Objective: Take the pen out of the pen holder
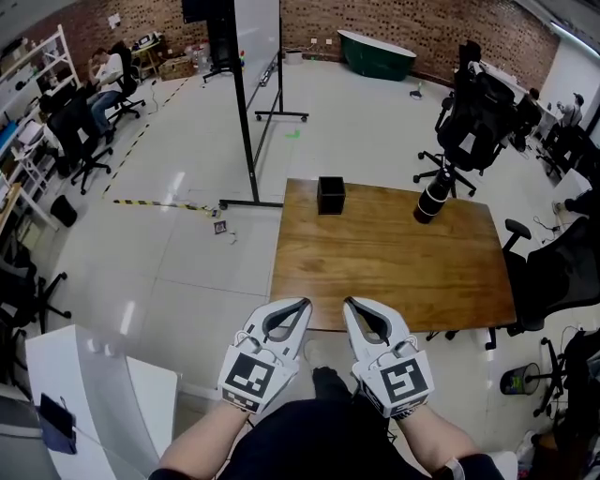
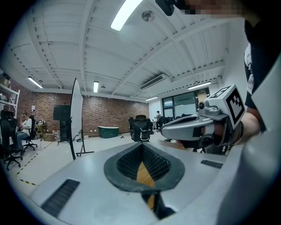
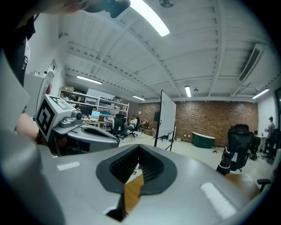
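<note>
Two grippers are held side by side by the near edge of the wooden table [image 1: 394,262]: the left gripper [image 1: 303,304] and right gripper [image 1: 349,303], both closed on nothing. The black pen holder [image 1: 330,195] is set at the far edge, well apart; its contents cannot be told.

**Brick-walled workshop under strip lights**

A red brick wall [image 1: 394,28] closes the far end of the room. Below it, a pale glossy floor [image 1: 187,262] mirrors the lamps. A brown rectangular wooden worktop [image 1: 403,272] stands in the middle. Behind its left corner rises a whiteboard on a black wheeled stand [image 1: 253,66], and a dark green tub [image 1: 377,54] sits near the brick. Black swivel office chairs [image 1: 82,136] and white open shelving [image 1: 42,70] line the left side, with a strip of yellow-and-black floor tape [image 1: 159,202] near them. Overhead, a white beamed ceiling [image 2: 79,39] carries long strip lights [image 2: 127,15]. Dark-framed glazed partitions [image 2: 182,103] show on one side.
</note>
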{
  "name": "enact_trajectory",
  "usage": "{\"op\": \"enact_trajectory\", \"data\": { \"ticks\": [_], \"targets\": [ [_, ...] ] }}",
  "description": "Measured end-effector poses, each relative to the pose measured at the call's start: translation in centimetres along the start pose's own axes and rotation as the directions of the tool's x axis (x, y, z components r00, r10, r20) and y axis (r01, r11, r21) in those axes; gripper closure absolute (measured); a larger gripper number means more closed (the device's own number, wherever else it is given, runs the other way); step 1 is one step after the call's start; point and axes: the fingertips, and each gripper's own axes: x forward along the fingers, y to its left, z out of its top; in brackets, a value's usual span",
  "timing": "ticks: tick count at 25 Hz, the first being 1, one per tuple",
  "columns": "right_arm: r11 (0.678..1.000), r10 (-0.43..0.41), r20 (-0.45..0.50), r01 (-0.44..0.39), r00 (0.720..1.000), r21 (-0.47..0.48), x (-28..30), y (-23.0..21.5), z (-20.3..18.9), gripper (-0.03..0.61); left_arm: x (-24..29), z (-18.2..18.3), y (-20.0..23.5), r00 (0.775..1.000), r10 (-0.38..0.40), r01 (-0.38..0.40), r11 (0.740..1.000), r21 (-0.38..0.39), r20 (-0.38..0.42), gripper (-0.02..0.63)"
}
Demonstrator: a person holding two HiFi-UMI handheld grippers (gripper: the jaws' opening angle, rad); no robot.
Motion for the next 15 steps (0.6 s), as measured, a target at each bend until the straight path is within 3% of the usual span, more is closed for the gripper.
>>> {"op": "enact_trajectory", "data": {
  "ticks": [5, 15],
  "targets": [
    [1.000, 0.012, -0.023, -0.012, 1.000, 0.021, 3.7, -3.6, -1.0, 0.571, 4.2, -1.0, 2.5, 1.000, 0.009, -0.009, 1.000, 0.004, -0.028, 0.609],
    [0.998, 0.049, -0.078, -0.046, 0.996, 0.049, 12.1, -11.4, -3.6, 0.502, 13.4, -2.5, 7.3, 0.994, 0.007, -0.009, 1.000, -0.017, -0.112, 0.609]
  ]
}}
